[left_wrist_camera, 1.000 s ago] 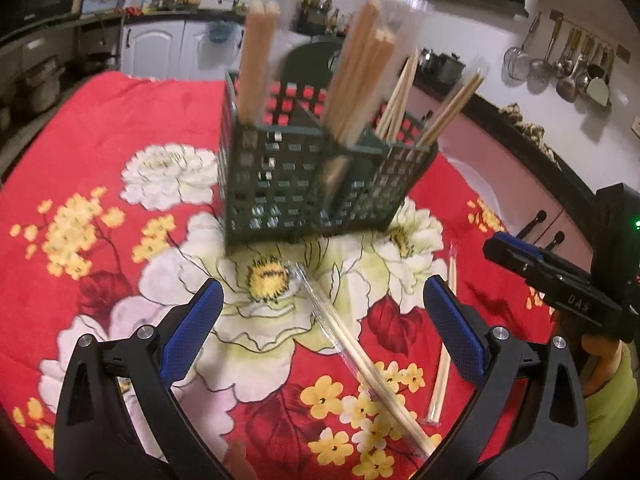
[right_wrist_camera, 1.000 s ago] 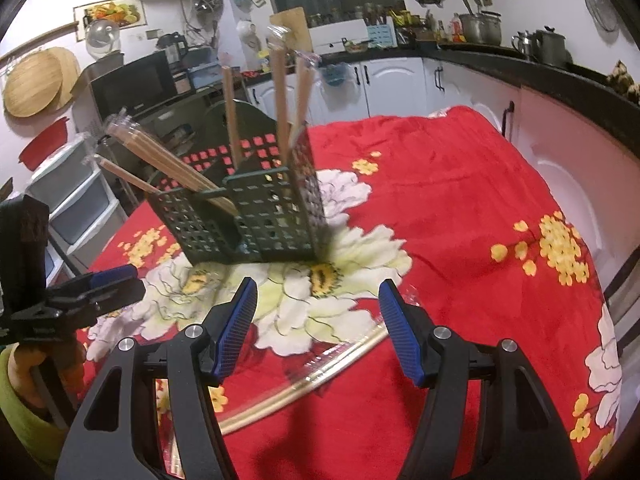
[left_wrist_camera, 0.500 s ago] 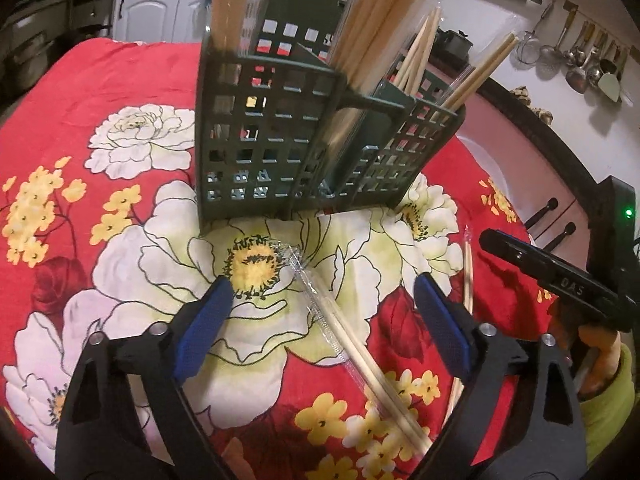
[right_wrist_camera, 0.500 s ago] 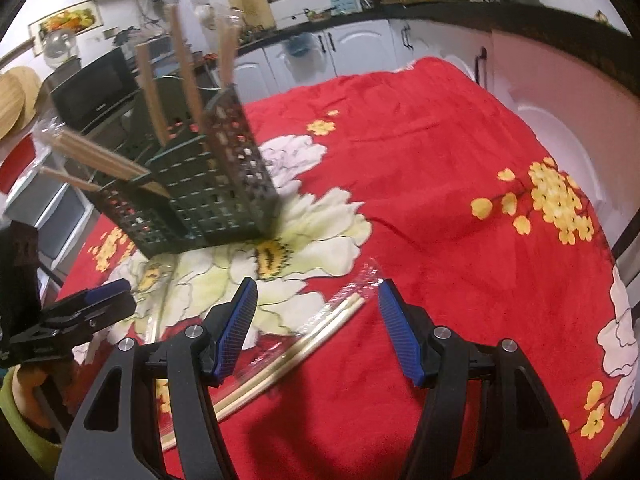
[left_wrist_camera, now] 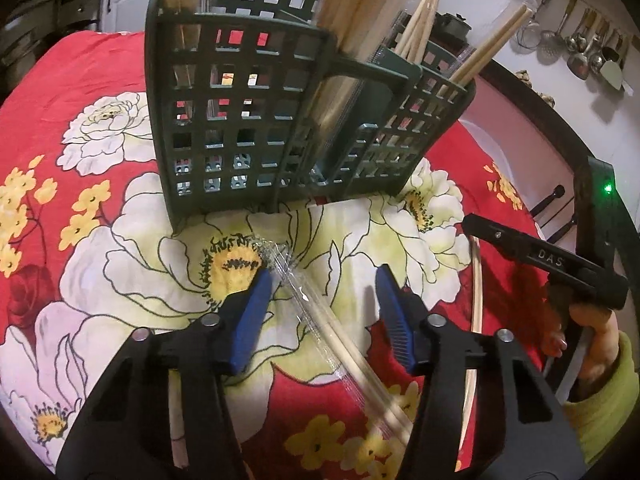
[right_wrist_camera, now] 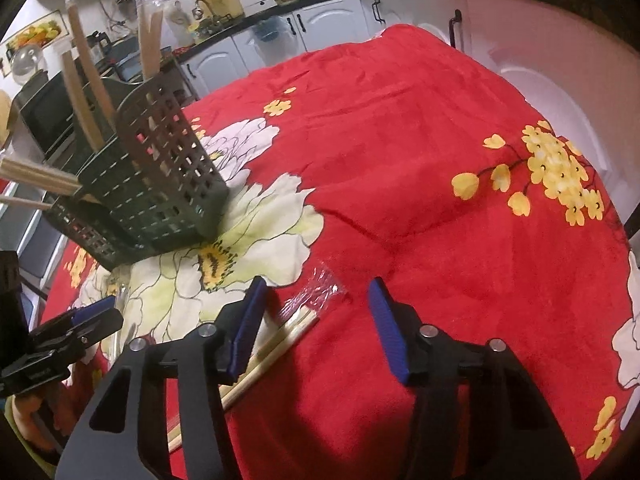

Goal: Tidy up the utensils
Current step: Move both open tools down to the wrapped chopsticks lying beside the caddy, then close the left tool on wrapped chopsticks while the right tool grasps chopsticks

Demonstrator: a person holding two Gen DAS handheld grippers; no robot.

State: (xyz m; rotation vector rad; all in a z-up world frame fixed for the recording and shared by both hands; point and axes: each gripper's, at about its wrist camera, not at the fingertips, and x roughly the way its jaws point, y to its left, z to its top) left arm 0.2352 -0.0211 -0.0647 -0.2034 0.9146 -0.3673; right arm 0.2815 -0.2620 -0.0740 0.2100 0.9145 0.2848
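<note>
A dark green slotted utensil basket (left_wrist_camera: 280,120) stands on the red flowered cloth, holding several pairs of wooden chopsticks, some in clear sleeves. It also shows in the right wrist view (right_wrist_camera: 152,176). A sleeved chopstick pair (left_wrist_camera: 340,344) lies on the cloth and runs between the pads of my open left gripper (left_wrist_camera: 324,312), which sits low over it. My right gripper (right_wrist_camera: 316,328) is open and empty, low over the other end of the same pair (right_wrist_camera: 276,348). A second loose pair (left_wrist_camera: 476,320) lies to the right.
The table's right edge drops off near white cabinets (right_wrist_camera: 540,60). The right gripper's body (left_wrist_camera: 560,264) and the hand holding it are at the right of the left wrist view. Hanging ladles (left_wrist_camera: 584,52) and kitchen counters sit far behind.
Both grippers have dropped lower and closer to the cloth. The left has moved in toward the basket with its jaws narrowed around the sleeved pair. The right has swung right over the pair's end.
</note>
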